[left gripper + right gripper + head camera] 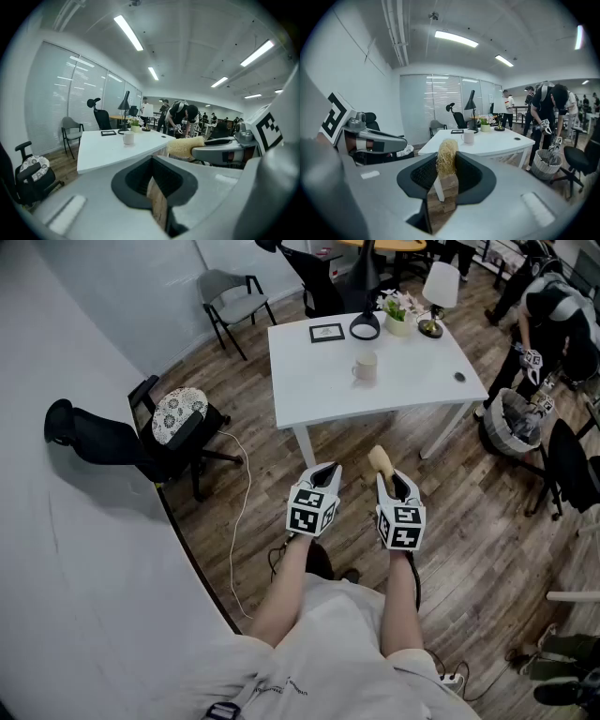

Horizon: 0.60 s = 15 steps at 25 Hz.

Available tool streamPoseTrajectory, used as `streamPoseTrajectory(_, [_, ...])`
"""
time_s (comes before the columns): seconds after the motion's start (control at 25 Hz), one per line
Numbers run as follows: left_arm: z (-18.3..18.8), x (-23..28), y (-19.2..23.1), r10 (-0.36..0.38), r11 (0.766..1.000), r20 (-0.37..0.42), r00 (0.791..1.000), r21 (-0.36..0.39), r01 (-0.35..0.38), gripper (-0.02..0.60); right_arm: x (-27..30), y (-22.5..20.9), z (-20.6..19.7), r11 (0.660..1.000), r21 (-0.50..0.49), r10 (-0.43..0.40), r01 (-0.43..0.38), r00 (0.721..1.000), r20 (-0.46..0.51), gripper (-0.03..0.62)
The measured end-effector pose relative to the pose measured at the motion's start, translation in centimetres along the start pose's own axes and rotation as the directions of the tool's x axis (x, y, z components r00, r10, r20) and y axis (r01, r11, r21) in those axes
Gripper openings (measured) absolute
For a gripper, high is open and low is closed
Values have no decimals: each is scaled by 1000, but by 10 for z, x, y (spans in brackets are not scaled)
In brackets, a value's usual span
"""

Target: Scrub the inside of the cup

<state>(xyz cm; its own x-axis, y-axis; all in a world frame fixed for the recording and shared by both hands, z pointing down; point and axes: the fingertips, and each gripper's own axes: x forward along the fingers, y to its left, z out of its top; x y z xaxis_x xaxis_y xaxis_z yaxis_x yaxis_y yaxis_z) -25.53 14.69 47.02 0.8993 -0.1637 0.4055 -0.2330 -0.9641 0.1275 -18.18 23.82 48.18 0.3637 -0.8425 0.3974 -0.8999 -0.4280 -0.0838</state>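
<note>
straw-coloured fibre scrubber (446, 157) stood pinched upright between the jaws of the right gripper (394, 484), its tuft poking out past the tips. the left gripper (322, 476), just to its left, had its jaws drawn almost together with nothing between them, only a thin strip of wood floor (281, 474) showing through. both hung side by side over the floor, near the person, short of the white table (309, 381). the pale cup (365, 367) stood upright near the middle of that table, well apart from both grippers. farther back on the tabletop lay a picture frame (326, 332), with a potted plant (398, 313) to its right.
</note>
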Motion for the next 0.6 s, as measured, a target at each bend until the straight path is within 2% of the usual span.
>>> streamPoseTrajectory(0.44, [4,1,3,12,1000,11,1000,-13,-12,0,0,-1,5,1000,-20,6,-6,1000,4,124])
streamPoseTrajectory(0.6, [0,2,4,19,1000,-3,1000,-13,-19,0,1,-6,4,1000,9,19,-19,1000,12,126])
